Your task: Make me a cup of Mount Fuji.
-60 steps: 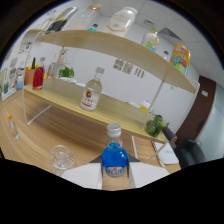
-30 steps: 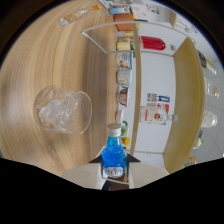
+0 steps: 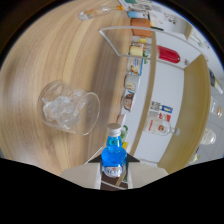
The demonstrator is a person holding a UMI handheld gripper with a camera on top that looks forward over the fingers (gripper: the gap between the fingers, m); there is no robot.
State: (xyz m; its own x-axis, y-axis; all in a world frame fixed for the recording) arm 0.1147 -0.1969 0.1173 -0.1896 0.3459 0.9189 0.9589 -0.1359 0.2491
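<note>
Gripper (image 3: pixel 114 172) clamped on blue bottle (image 3: pixel 112 152), cap apparently on. View rolled sideways; glass of ice (image 3: pixel 67 107) on wooden counter (image 3: pixel 60 55), just beyond bottle's neck. Advice: uncap first, bring mouth over rim, tip slowly.

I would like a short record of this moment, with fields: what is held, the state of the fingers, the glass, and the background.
held: blue bottle with a silver cap, tipped toward the glass
fingers: shut on the blue bottle, one at each side of its lower part
gripper
glass: clear glass with ice, on the wooden counter, beside the bottle's cap
background: shelf with bottles and jars
</note>
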